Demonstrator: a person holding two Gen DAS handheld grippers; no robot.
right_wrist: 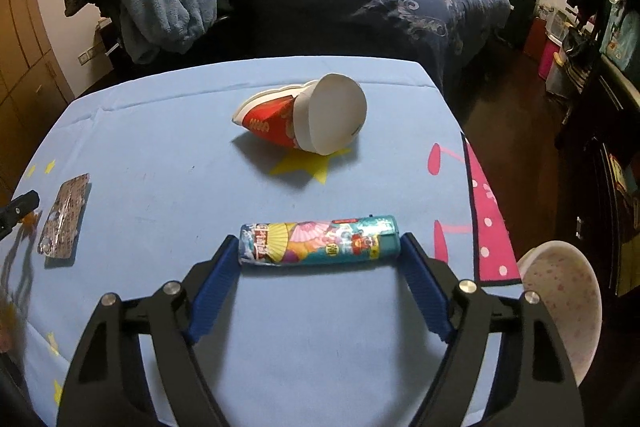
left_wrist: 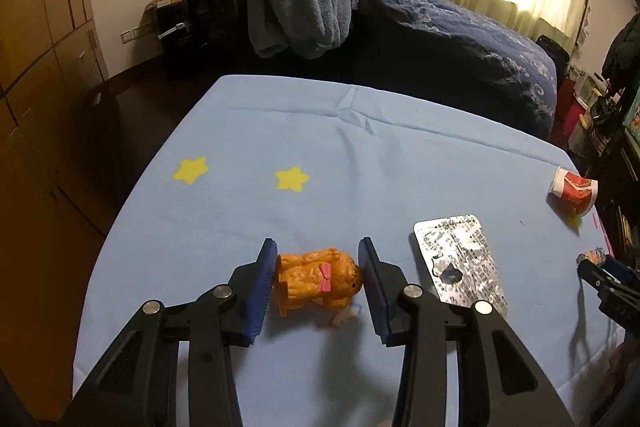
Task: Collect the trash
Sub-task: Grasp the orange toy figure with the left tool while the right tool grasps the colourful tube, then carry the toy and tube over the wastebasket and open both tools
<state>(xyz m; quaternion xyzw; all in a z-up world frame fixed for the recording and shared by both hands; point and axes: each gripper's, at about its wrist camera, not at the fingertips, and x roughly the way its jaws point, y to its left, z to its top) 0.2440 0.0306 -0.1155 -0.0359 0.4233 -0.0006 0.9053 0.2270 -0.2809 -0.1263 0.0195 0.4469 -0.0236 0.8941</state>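
**Both grippers on their first picks, nothing collected yet**

We judge the task to be at its start: every item we can see lies out on the blue desk [left_wrist: 360, 155], and no piece has reached the pale bin [right_wrist: 568, 303] that shows just off the desk's right edge.

Our left gripper [left_wrist: 318, 267] has its fingers [left_wrist: 264, 279] drawn in on the orange toy dog [left_wrist: 320, 281], which lies on its side near the front edge; both pads seem to touch it, though the contact at the head end is hard to read. Just beside it to the right lies a silver blister pack [left_wrist: 460, 263], flat, crinkled and with at least one pocket punched out.

Our right gripper [right_wrist: 320, 247] has its fingers [right_wrist: 214, 279] spread wide around the colourful tube-shaped wrapper [right_wrist: 320, 239], which lies crosswise between the tips; each tip sits at one end of it, and we cannot tell whether they press yet. The wrapper looks printed, glossy and slightly dented at its left end.

Further back, the crushed red-and-white paper cup [right_wrist: 308, 119] rests on its side, mouth flattened, base towards us. It and the blister pack remain to be picked up.
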